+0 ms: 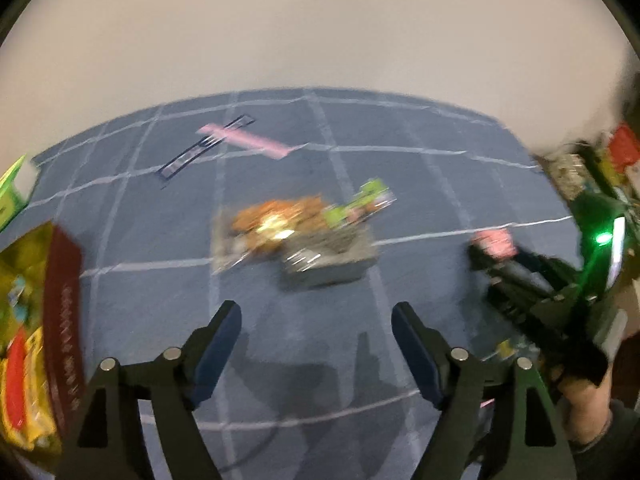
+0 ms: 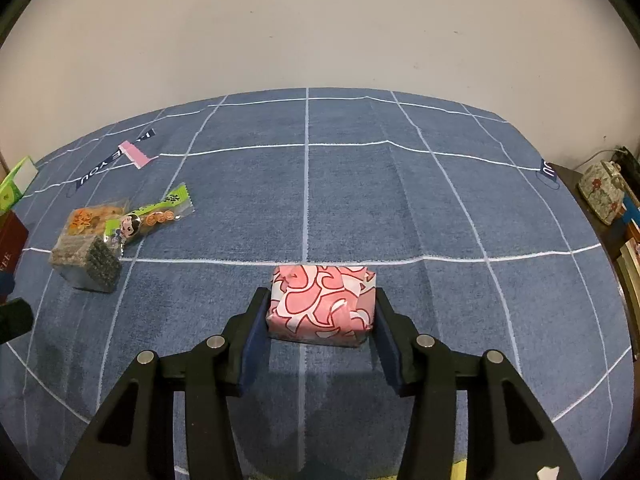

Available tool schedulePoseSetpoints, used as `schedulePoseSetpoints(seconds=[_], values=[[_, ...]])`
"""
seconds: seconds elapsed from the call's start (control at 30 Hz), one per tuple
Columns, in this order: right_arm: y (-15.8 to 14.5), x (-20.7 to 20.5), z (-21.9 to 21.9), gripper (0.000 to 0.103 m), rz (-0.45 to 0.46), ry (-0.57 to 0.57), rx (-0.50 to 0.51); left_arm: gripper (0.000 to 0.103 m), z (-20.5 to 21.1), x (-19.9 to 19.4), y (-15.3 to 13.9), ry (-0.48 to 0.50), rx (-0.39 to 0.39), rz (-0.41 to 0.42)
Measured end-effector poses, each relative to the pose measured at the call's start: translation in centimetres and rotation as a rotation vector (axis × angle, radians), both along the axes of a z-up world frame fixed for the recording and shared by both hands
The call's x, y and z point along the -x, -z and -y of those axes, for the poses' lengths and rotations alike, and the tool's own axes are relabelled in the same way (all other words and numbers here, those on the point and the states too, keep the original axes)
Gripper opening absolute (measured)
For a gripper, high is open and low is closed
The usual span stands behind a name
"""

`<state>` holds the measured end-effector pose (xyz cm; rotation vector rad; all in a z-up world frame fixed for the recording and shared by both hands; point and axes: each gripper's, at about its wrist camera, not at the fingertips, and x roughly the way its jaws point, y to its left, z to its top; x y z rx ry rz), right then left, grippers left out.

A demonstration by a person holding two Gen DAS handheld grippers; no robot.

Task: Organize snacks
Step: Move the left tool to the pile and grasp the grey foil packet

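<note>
We see the right tongs (image 2: 321,316) angled down at the bench (image 2: 400,200), which is covered by a blue cloth with a white grid. A pink-and-white patterned packet (image 2: 323,304) sits on the cloth between the two blue pads (image 2: 256,328); the left pad lies against the packet's side, while we cannot tell whether the right pad touches it. The left tongs (image 1: 318,344) also tilt downward, spread wide with nothing between them, above bare cloth. Beyond them, near the middle of the bench, lies a cluster of snacks (image 1: 296,236): an orange-printed bag, a green wrapper and a clear box of dark pieces, all blurred in the left wrist view. Farther left lies a pink strip (image 1: 244,141). At the left edge stand a dark red box (image 1: 62,308) and yellow packs (image 1: 24,344). At the right edge of this view we see a hand (image 1: 586,404) gripping the handle of the right tongs.
</note>
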<state>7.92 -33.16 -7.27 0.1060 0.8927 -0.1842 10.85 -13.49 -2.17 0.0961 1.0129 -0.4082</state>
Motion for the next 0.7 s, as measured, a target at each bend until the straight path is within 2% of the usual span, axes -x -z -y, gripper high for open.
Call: schedulePoseSetpoints(seconds=[0.17,0.37,0.7], values=[[0.0,0.1,0.1,0.048,0.001,-0.001,-0.003,0.080,1.7,-0.7,0.3,0.035,0.009,0.016],[0.0,0.0,-0.1,0.050,0.001,-0.004,-0.008,0.081,1.8,-2.4,1.8,-0.041,-0.017,-0.016],[0.0,0.0,-0.2,0.051,0.000,-0.006,-0.008,0.081,1.6,-3.4,2.9,-0.125,0.013,-0.044]])
